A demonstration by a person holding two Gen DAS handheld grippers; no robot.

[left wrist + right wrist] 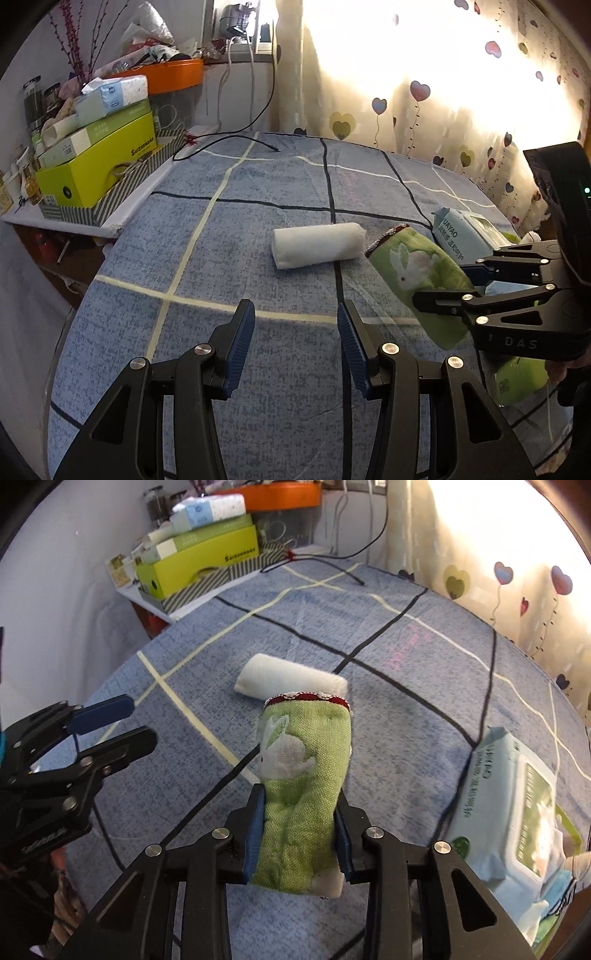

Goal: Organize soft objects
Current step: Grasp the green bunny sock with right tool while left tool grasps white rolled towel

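A rolled green towel with a white rabbit print (306,775) sits between the blue pads of my right gripper (300,812), which is shut on its near half. The same green towel (417,273) shows in the left wrist view, with my right gripper (447,284) clamped on it from the right. A rolled white towel (317,244) lies on the blue checked bedspread (258,221), just beyond the green one; the white towel (291,681) is untouched. My left gripper (295,343) hovers open over bare bedspread, in front of the white roll, with nothing between its pads.
A pale blue wet-wipes pack (517,805) lies at the right, the same pack (461,232) behind the green towel. A shelf at the left holds a yellow-green box (99,166), tissue packs and an orange tub (166,75). A black cable (229,138) lies at the far edge. A heart-print curtain (424,92) hangs behind.
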